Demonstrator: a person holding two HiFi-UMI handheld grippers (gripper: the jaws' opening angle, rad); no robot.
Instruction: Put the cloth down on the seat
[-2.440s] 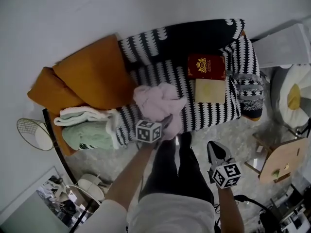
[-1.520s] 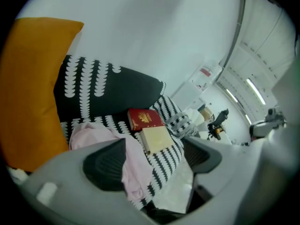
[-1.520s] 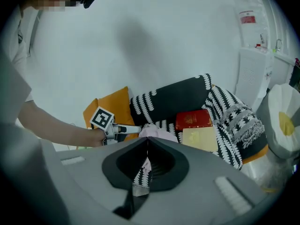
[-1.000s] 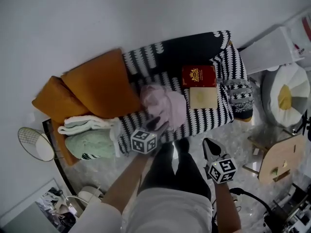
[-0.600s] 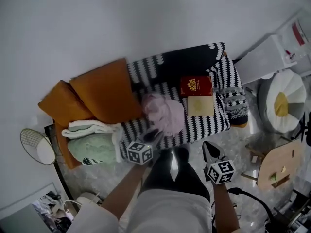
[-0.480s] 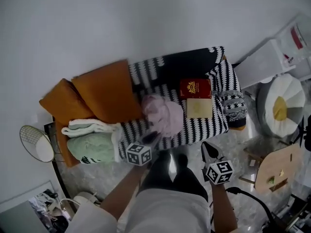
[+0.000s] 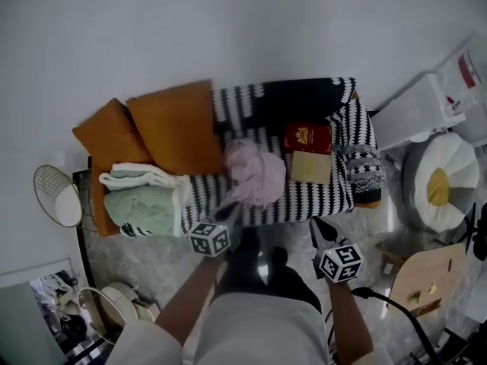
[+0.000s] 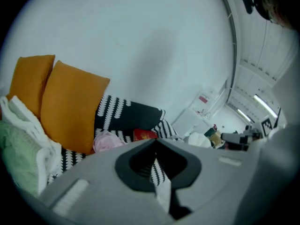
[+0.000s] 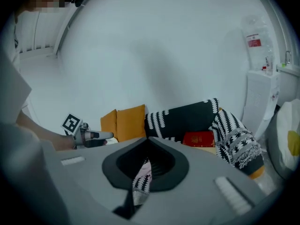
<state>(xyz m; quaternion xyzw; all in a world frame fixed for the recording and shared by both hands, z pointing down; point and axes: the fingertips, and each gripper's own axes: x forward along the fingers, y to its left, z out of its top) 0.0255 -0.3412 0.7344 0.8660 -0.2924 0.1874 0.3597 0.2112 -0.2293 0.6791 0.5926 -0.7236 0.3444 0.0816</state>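
Left gripper (image 7: 230,208), jaws clenched on nothing, hangs just off the sofa's front edge beside the equally closed, empty right gripper (image 7: 315,225). The pink cloth (image 7: 255,172) lies bunched on the striped seat (image 7: 308,198), apparently delivered.

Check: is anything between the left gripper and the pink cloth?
Nothing visible does. The left gripper, jaws just closed and empty, hangs off the front of the seat; the pink cloth lies just beyond, only striped cover between.

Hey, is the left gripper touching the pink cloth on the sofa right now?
Apart. In the left gripper view the left gripper is shut and empty, and the pink cloth lies on the seat well beyond its tips.
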